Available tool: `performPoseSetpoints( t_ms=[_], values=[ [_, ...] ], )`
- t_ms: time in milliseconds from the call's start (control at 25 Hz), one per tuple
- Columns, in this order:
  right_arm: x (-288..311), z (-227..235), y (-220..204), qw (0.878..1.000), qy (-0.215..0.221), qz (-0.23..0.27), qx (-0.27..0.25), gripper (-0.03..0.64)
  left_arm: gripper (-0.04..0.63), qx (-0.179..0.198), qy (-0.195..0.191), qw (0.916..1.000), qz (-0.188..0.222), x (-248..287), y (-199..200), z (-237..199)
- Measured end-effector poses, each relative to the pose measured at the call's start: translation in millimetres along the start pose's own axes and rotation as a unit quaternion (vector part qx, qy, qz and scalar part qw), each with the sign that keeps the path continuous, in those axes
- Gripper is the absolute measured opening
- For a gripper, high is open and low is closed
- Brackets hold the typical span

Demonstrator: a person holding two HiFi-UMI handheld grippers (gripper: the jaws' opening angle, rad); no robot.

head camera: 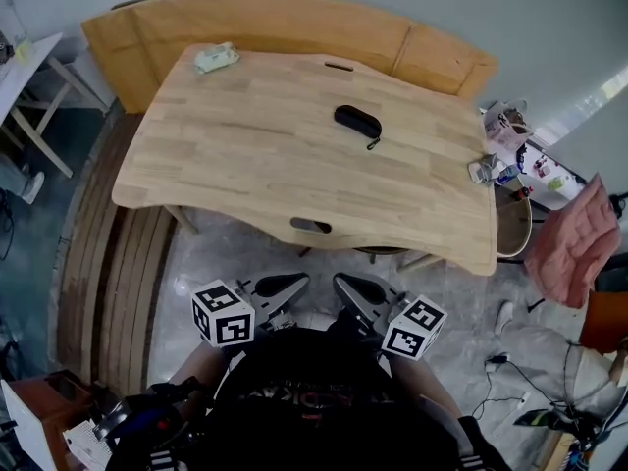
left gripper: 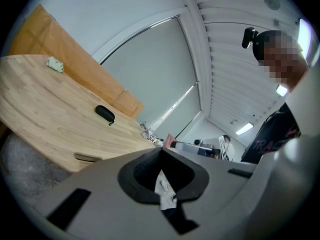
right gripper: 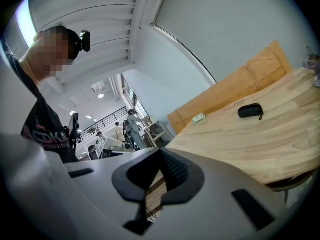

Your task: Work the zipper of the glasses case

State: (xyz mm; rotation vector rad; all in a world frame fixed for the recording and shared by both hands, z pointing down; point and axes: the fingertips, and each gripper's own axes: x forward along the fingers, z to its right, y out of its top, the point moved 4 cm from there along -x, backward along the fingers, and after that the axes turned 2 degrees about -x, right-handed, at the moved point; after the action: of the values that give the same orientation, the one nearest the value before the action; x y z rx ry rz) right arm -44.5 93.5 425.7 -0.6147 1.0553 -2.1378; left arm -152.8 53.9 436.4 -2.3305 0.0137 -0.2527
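Note:
A black glasses case lies zipped on the wooden table, its zipper pull hanging off its near right end. It also shows small and far off as the case in the left gripper view and the case in the right gripper view. My left gripper and right gripper are held close to the person's body, below the table's near edge and far from the case. Both are shut with nothing between their jaws, and they point toward each other.
A pale green packet lies at the table's far left corner. A wooden bench curves behind the table. Small bottles and clutter sit off the right edge, with a pink cloth beside them. People stand in the background of the right gripper view.

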Motion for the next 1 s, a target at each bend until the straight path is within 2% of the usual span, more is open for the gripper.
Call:
performPoseSetpoints(
  t_ms=[320, 520, 1000],
  values=[
    [1.2, 26.5, 22.9, 1.000, 0.025, -0.010, -0.004, 0.014, 0.011, -0.025, 0.025, 0.9991, 0.021, 20.3, 12.2, -9.7],
    [-8.8, 63.8, 46.6, 1.000, 0.029, -0.006, 0.010, 0.015, 0.011, -0.030, 0.046, 0.9980, 0.032, 44.6, 26.4, -13.5],
    [-10.9, 155.1, 104.5, 0.999, 0.035, -0.011, -0.009, 0.015, 0.011, -0.040, 0.090, 0.9933, 0.060, 95.8, 53.5, -24.6]
  ],
)
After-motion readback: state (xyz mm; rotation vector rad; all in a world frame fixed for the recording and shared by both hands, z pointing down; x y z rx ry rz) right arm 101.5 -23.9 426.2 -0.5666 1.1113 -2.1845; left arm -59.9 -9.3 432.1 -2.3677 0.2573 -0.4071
